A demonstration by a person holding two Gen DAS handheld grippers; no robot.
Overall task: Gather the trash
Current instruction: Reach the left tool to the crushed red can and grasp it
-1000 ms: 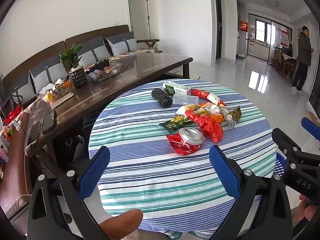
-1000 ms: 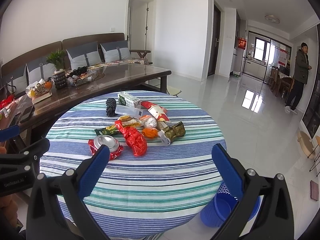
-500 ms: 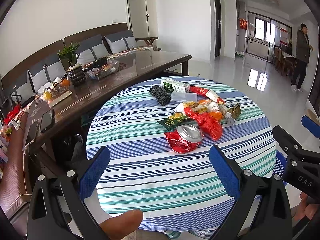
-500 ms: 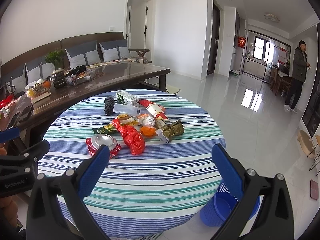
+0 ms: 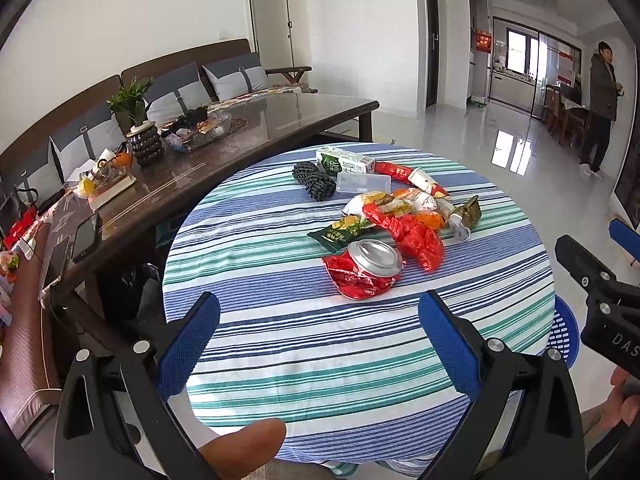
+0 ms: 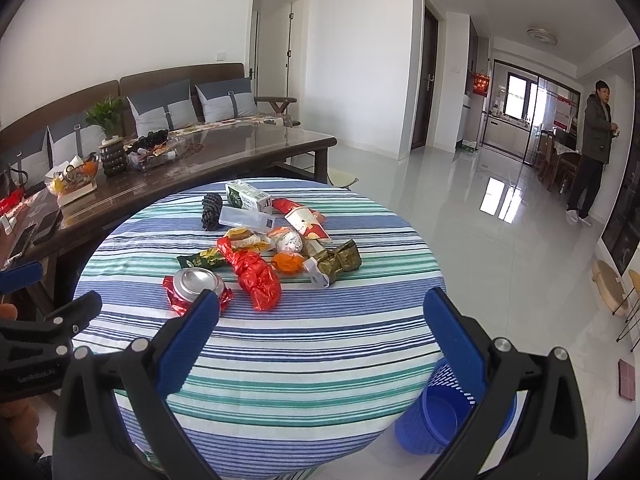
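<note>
Crushed red can (image 5: 366, 270) lies at the near edge of the trash pile (image 5: 394, 208) on the round striped table (image 5: 320, 344) — red wrapper (image 5: 412, 236) just beside it, milk carton (image 5: 344, 162) at the pile's far side. Left gripper (image 5: 318, 340) hangs over the table's near edge, jaws spread wide, holding nothing. Right gripper (image 6: 320, 334) likewise gapes empty — blue basket (image 6: 440, 416) on the floor beside the table.

Place: I'm in a home living room.
Seating: a wooden sofa (image 6: 168, 92) with grey cushions.
Tables: a long dark coffee table (image 6: 224, 152), a round table (image 6: 280, 344) under striped cloth.
Beyond: a glazed kitchen door (image 6: 532, 116), glossy tiled floor (image 6: 500, 248).
</note>
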